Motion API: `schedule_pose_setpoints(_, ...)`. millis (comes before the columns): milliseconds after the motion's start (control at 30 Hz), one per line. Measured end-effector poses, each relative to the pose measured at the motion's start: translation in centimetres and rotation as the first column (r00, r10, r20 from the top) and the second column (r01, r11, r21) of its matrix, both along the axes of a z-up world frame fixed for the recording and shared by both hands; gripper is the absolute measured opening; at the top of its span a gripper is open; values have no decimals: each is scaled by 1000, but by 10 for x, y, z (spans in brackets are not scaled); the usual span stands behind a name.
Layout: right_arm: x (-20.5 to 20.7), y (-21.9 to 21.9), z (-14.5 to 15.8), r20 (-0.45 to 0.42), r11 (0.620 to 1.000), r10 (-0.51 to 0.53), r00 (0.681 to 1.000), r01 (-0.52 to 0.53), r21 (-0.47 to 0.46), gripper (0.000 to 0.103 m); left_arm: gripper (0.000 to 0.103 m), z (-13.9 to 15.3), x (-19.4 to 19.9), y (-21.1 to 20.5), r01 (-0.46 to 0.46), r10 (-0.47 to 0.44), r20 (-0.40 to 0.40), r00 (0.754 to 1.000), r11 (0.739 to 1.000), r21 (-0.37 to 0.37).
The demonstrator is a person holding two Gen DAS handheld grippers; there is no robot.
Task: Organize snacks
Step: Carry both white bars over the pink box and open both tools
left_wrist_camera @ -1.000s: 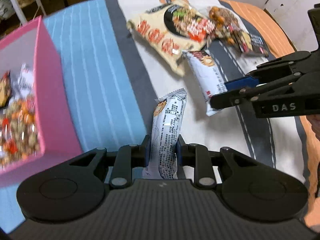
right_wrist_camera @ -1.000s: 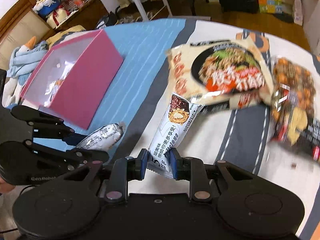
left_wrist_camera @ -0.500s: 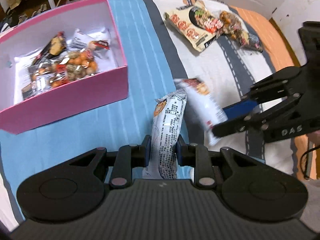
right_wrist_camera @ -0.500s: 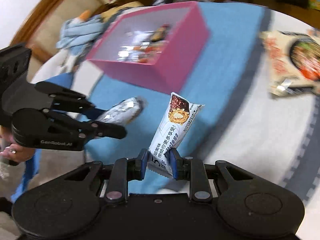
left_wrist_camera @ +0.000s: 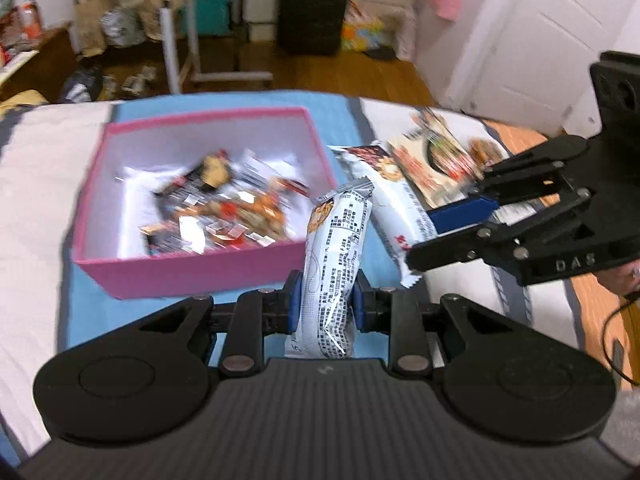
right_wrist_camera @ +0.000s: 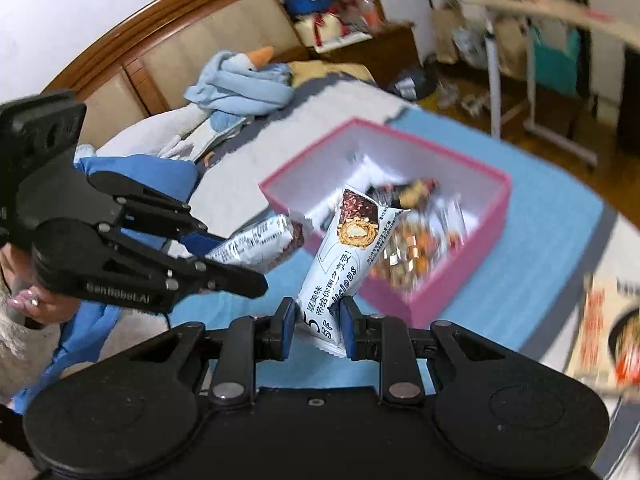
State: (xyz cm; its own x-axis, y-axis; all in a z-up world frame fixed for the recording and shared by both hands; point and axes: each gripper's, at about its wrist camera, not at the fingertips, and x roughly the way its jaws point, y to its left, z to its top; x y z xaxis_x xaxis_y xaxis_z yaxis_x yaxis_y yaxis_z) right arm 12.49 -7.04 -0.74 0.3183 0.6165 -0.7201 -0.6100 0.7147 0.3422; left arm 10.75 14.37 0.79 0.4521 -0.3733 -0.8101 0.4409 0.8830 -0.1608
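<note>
Your left gripper (left_wrist_camera: 325,307) clenches a white snack bar (left_wrist_camera: 335,264) just short of the pink box (left_wrist_camera: 200,270). Your right gripper (right_wrist_camera: 319,326) grips its wafer bar (right_wrist_camera: 347,258) likewise. Releasing early risks either landing outside on the blue bedspread (left_wrist_camera: 344,118).

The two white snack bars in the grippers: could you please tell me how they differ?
The left bar shows its back, covered in small black print; the right bar shows its front, with a chocolate picture and large blue lettering. The left bar stands nearly upright in the left gripper; the right bar leans to the right in the right gripper. Both are white wrapped bars, each clamped near its lower end, in front of the pink box.
</note>
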Motion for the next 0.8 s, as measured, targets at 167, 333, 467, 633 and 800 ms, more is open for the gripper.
schedule_pose_setpoints(167,45,32,-2,22,998,61,998,-60,-18,28,24,-9,43,31,-124,121,56,991,991,50)
schedule_pose_setpoints(333,99,52,-28,-12,994,73,997,-74,-76,28,25,-38,97,50,-201,198,47,979,976,86)
schedule_pose_setpoints(467,130,51,-51,-77,992,82,994,-89,-93,29,25,-68,135,49,-286,279,64,958,943,170)
schedule_pose_setpoints(633,144,54,-75,-94,994,36,995,-46,-99,29,25,-107,168,43,-324,323,46,945,915,241)
schedule_pose_setpoints(800,145,74,-93,-58,981,42,997,-52,-187,29,26,-129,179,35,-340,342,47,938,893,295)
